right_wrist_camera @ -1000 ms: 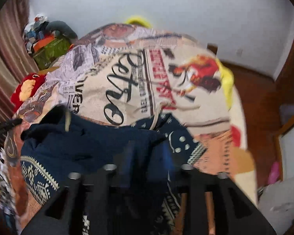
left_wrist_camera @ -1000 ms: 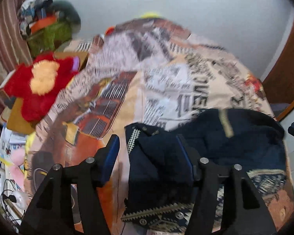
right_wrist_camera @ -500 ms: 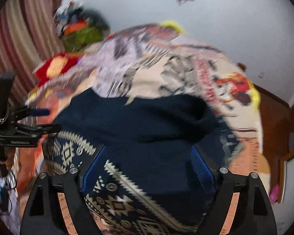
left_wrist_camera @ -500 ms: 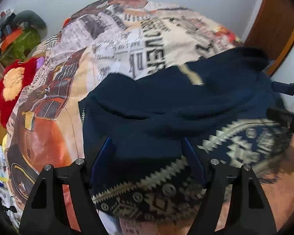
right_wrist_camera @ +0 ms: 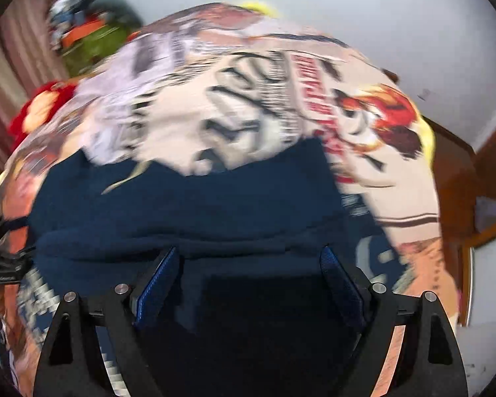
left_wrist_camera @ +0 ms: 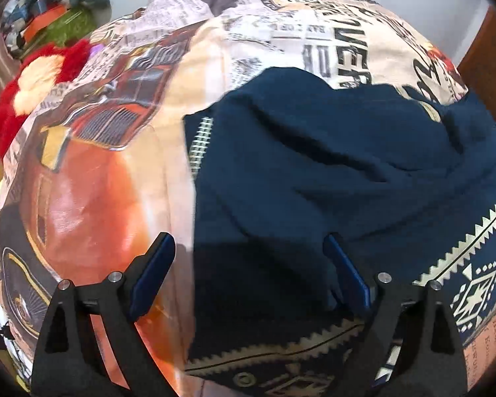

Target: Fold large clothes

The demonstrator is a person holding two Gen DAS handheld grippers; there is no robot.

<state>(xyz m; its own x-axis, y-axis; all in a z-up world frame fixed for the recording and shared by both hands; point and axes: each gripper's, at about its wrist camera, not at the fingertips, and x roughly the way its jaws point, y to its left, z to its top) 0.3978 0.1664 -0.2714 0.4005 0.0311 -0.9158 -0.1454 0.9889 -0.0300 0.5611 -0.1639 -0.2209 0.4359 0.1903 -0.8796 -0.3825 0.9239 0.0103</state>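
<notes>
While both tongs hang spread, gripping nothing | navy garment (left_wrist_camera: pixel 330 165) rumpled on bed (left_wrist_camera: pixel 92 178) | left tongs (left_wrist_camera: pixel 248 274) straddle its left edge | right tongs (right_wrist_camera: pixel 248 278) over its middle, nearer

Bright, fisheye-warped; R view motion-blurred.

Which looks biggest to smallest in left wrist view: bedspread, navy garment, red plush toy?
1. Bedspread, spans most of the view.
2. Navy garment, though closeness to the camera enlarges it.
3. Red plush toy, small at the far left edge.
</notes>
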